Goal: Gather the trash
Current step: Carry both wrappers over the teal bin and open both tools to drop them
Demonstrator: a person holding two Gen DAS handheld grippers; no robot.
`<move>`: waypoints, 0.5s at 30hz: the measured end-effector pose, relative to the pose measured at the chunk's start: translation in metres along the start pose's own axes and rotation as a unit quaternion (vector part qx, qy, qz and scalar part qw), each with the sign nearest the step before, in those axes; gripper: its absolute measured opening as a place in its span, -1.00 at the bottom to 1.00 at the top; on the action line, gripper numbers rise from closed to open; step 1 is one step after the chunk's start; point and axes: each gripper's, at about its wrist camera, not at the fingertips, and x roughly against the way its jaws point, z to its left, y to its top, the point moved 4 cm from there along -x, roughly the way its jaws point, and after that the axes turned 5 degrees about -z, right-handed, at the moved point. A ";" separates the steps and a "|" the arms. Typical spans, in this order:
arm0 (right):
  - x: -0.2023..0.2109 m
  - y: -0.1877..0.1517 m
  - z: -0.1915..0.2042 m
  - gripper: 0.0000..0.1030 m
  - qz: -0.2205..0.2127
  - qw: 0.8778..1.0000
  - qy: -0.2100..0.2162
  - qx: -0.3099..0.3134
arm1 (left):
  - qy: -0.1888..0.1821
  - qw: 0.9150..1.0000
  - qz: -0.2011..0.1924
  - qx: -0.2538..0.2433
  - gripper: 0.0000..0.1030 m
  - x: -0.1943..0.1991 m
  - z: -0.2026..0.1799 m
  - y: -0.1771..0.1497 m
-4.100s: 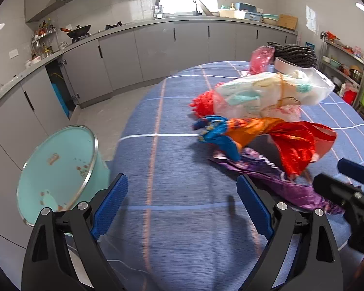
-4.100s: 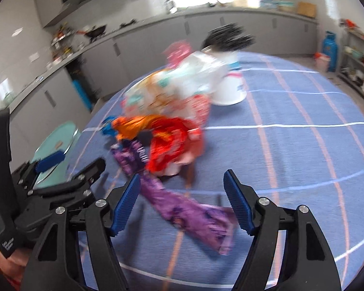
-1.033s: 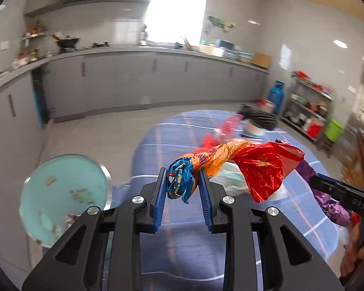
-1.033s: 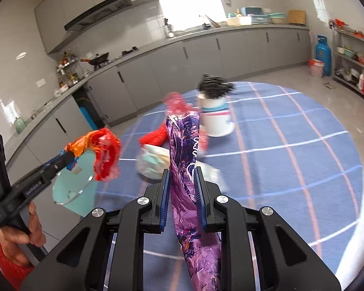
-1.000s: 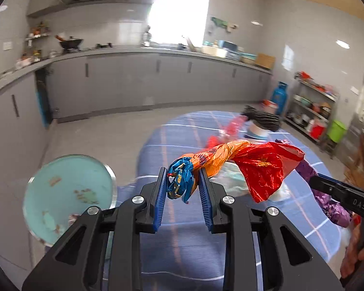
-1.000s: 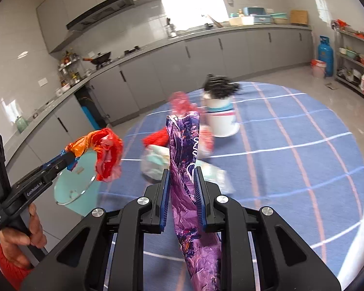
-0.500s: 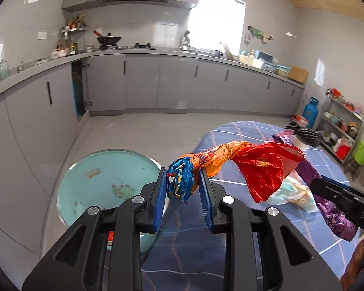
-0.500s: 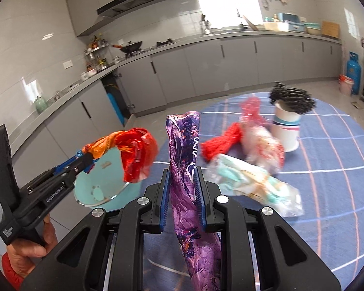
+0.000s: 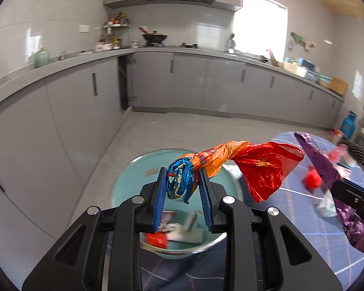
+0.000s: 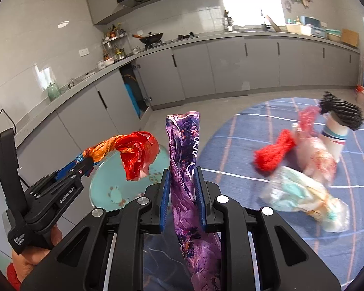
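My left gripper [image 9: 183,184] is shut on a crumpled red, orange and blue plastic bag [image 9: 257,167], which trails off to the right. It hangs above the open teal trash bin [image 9: 123,181] on the floor, where some litter lies inside. My right gripper [image 10: 182,184] is shut on a long purple wrapper [image 10: 184,150] that stands up between the pads and droops below them. In the right wrist view the left gripper [image 10: 85,163] holds the red bag [image 10: 138,155] over the bin [image 10: 104,186]. More trash lies on the blue tablecloth [image 10: 230,155]: a clear bag [image 10: 301,194] and a red mesh [image 10: 274,155].
A white cup with a black brush-like top [image 10: 337,121] stands at the table's far side. Grey cabinets [image 9: 206,84] and a counter run along the walls. Bare grey floor [image 9: 177,131] lies beyond the bin. A hand [image 10: 31,264] holds the left gripper's handle.
Both grippers have swung left from the table toward the bin, each still holding its piece. The bin has come from the lower left to directly under the left gripper.
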 end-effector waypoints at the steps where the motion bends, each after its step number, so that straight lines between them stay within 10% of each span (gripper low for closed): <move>1: -0.005 0.000 0.005 -0.60 0.003 1.000 0.004 0.002 | 0.006 1.000 0.001 0.004 -0.48 -0.001 0.006 -0.002; 15: -0.075 -0.004 0.047 -0.60 0.052 0.998 0.028 0.001 | 0.089 0.995 0.034 0.035 -0.47 -0.046 0.053 -0.005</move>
